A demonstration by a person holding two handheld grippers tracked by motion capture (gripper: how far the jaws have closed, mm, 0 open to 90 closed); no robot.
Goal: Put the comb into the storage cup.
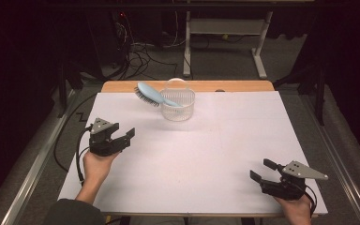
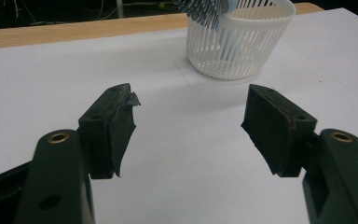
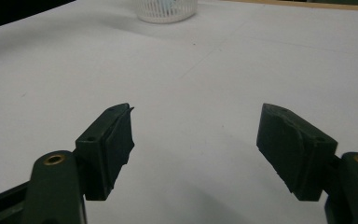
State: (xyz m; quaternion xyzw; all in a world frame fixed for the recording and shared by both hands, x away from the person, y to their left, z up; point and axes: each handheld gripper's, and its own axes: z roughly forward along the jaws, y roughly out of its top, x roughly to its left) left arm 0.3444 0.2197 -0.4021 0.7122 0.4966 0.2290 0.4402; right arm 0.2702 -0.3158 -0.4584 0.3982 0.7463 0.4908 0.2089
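— Two claws, what state?
— Left claw (image 1: 127, 136) spread wide, gripping nothing; right claw (image 1: 258, 171) likewise released, bare counter (image 1: 206, 159) between its jaws.
— And the hairbrush?
— Ahead of the left claw, well apart: the blue hairbrush (image 1: 151, 95) stands tilted, handle down in the white basket (image 1: 178, 110), bristle head leaning out over the rim.

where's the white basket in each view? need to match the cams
High view: white basket at the far middle of the white table top, a blue hairbrush leaning out of it to the left.
Left gripper view: top, right of centre, beyond the open claw.
Right gripper view: top edge, left of centre, cut off by the frame.
Shared landmark: the table's wooden far edge.
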